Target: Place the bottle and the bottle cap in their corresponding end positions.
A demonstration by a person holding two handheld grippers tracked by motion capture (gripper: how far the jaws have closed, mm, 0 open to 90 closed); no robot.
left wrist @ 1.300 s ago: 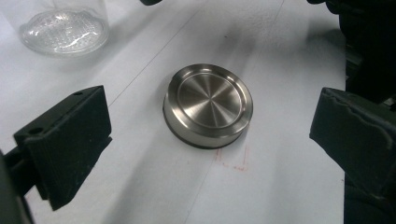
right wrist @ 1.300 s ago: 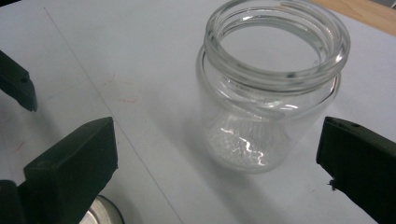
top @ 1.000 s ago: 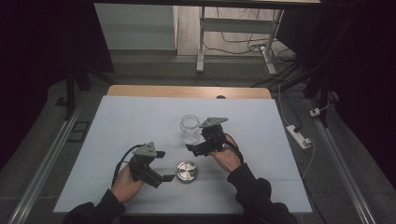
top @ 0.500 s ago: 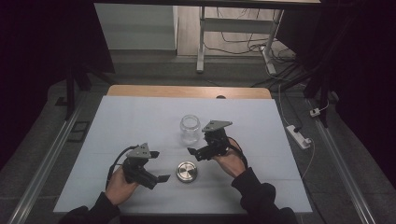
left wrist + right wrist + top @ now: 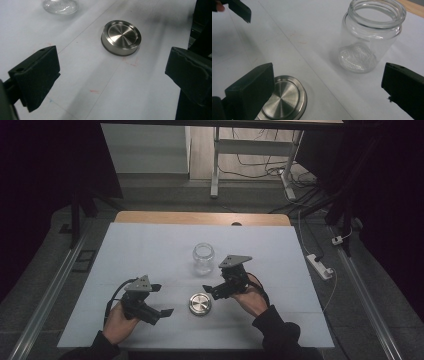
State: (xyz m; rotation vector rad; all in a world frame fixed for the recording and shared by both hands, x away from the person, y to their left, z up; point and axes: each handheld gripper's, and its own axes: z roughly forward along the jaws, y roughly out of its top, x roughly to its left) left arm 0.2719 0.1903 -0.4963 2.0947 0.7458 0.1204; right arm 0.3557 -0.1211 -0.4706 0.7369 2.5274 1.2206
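Observation:
An empty clear glass jar (image 5: 203, 257) stands upright and uncapped near the middle of the white table (image 5: 145, 250). Its round steel lid (image 5: 200, 303) lies flat in front of it, nearer me. My left gripper (image 5: 162, 300) rests left of the lid, open and pointing at it, with nothing between its jaws. My right gripper (image 5: 210, 291) hovers just right of the lid, open and empty. In the left gripper view the lid (image 5: 121, 37) lies ahead of that gripper (image 5: 112, 67), with the jar's base (image 5: 60, 6) beyond. In the right gripper view the jar (image 5: 369, 37) and lid (image 5: 282, 102) sit between the spread jaws of that gripper (image 5: 328, 82).
A wooden strip (image 5: 200, 217) borders the table's far edge. A white power strip (image 5: 320, 265) with a cable lies on the floor at the right. Metal desk legs (image 5: 216, 165) stand beyond the table. Rails run along both sides.
My left gripper has drifted a little left and toward me, away from the lid. My right gripper has drawn back from the jar toward me. Jar and lid have not moved.

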